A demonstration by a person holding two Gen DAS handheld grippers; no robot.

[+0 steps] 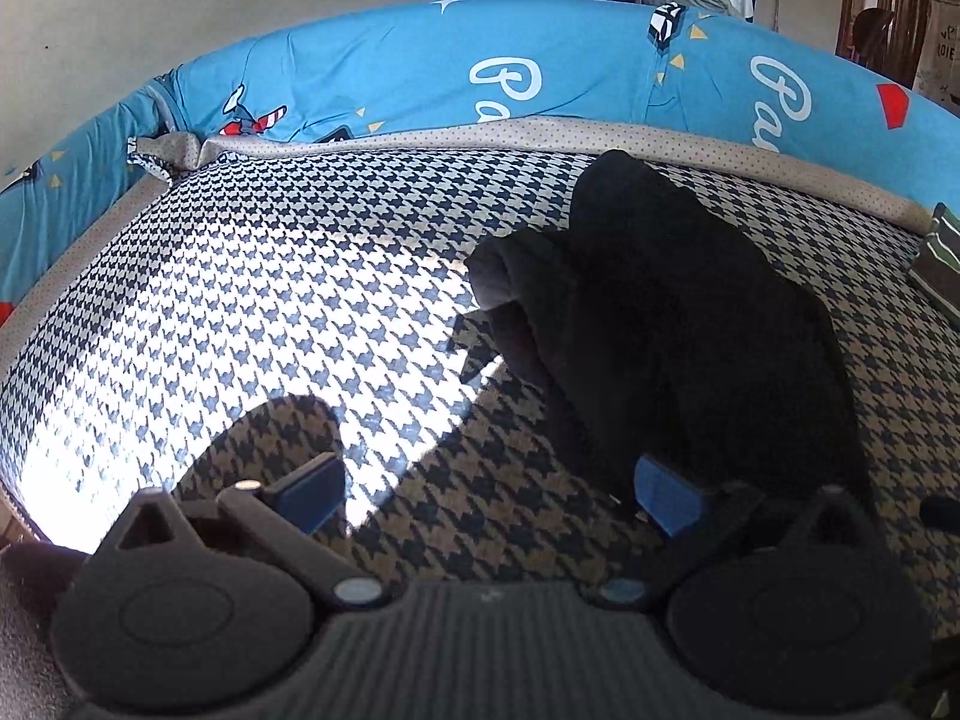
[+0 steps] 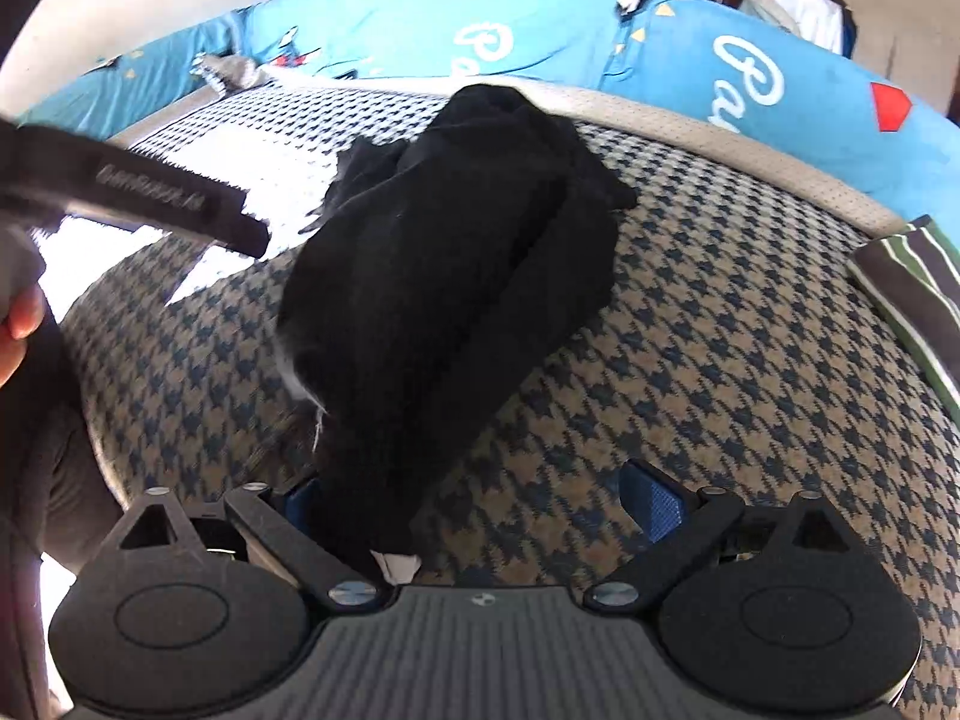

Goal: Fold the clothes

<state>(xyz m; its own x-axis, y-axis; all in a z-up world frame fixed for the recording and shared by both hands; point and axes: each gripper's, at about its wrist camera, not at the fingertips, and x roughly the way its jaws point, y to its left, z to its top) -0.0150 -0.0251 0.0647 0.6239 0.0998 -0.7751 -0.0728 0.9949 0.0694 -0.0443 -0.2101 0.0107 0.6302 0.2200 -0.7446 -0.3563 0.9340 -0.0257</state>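
at the far left of the left wrist view, a blue printed quilt [image 1: 420, 72] runs along the back of the bed, with a dotted beige border [image 1: 540, 135] under it. the houndstooth bedcover [image 1: 270, 276] is sunlit on its left half and shaded toward the near right. low in that view the left tongs [image 1: 489, 495] hang released, blue pads wide apart and nothing between them; the left pad [image 1: 312, 495] is over the sun and shadow edge, the right pad [image 1: 666, 501] just beside the near end of the black garment [image 1: 672, 312]. the garment lies bunched in a long heap on the bedcover, right of centre, reaching from near the tongs up to the beige border, with a rolled fold sticking out on its left side. at the far right edge a striped cloth [image 1: 939, 258] lies apart from it.

in the right wrist view, the other tool shows at the left as a dark bar [image 2: 150, 189], with a fingertip [image 2: 21, 315] of the person's hand below it. the black garment [image 2: 456, 264] fills the middle and its near end drops down between the pads of the right tongs [image 2: 480, 507], against the left pad [image 2: 303, 495], with a white tag [image 2: 396, 564] at the bottom. the right pad [image 2: 657, 504] stands clear of the cloth, so these tongs are spread, not clenched. the striped cloth [image 2: 912, 288] lies at the right.
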